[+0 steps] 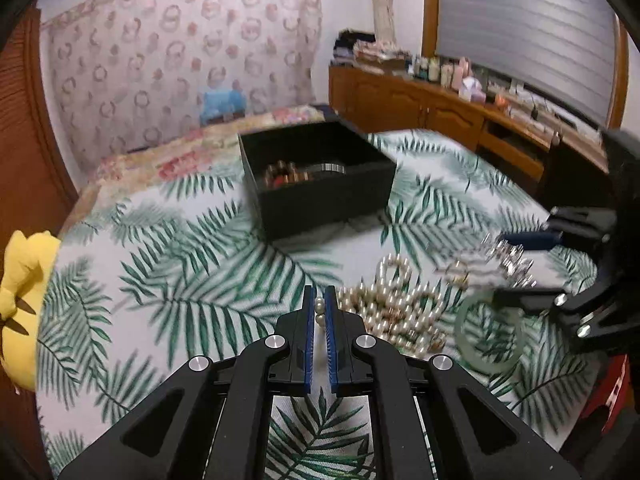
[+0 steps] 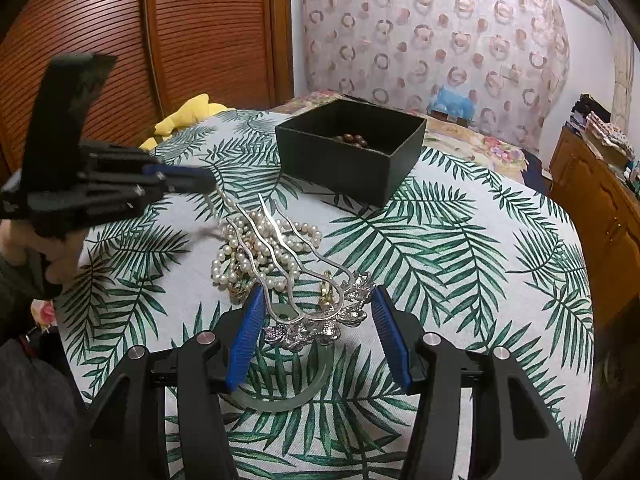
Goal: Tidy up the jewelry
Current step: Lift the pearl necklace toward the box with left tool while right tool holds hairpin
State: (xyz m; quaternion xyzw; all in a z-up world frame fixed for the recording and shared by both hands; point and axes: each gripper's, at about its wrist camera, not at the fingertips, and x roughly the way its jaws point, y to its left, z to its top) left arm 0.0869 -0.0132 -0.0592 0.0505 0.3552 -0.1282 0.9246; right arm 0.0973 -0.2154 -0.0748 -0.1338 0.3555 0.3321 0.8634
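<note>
A pile of pearl necklaces (image 1: 400,304) (image 2: 256,252) lies on the palm-leaf cloth. My left gripper (image 1: 319,304) (image 2: 200,184) is shut on a strand of pearls at the pile's left edge. My right gripper (image 2: 318,308) (image 1: 516,264) is open, its blue pads either side of a silver hair comb (image 2: 316,312) (image 1: 508,260) with long wavy prongs. A pale green jade bangle (image 2: 288,392) (image 1: 490,332) lies under the comb. A gold ring (image 2: 326,292) sits beside it. A black box (image 1: 316,178) (image 2: 352,148) behind holds brown beads (image 2: 352,140) (image 1: 284,174).
The table (image 2: 500,280) is round with a leaf-print cloth. A yellow soft toy (image 1: 24,292) (image 2: 188,116) lies at its far-left edge. A wooden sideboard (image 1: 440,108) with bottles stands behind right, a slatted wooden door (image 2: 160,32) behind left.
</note>
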